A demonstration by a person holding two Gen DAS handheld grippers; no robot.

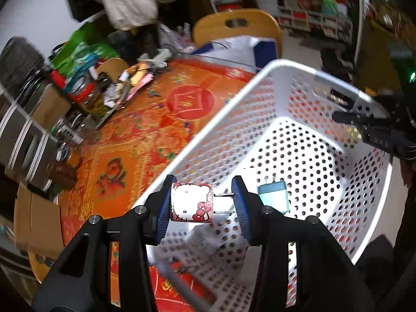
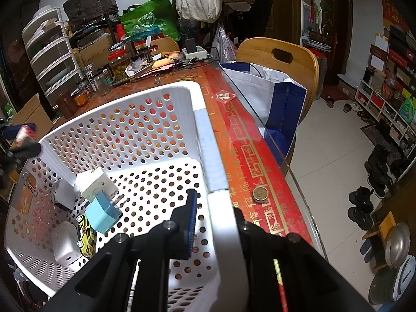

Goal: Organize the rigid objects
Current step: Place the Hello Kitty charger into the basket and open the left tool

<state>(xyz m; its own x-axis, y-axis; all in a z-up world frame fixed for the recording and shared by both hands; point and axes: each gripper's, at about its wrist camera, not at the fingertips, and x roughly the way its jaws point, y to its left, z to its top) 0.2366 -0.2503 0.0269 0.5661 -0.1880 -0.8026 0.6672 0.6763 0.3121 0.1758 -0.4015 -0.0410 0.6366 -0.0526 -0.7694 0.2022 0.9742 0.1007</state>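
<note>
Overhead, left claw [image 1: 201, 204] clamps cartoon charger [image 1: 192, 202] above basket [image 1: 293, 67].

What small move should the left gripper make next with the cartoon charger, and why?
Probably open the left gripper to drop the cartoon charger: it is held above the white basket, where other chargers lie, and the right gripper steadies the rim.

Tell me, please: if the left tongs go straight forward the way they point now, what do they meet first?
Probably the inside of the white basket. The left tongs, holding the Hello Kitty charger, point over its near rim toward the perforated floor, close to the light blue charger. Depth is unclear, so which comes first is uncertain.
</note>
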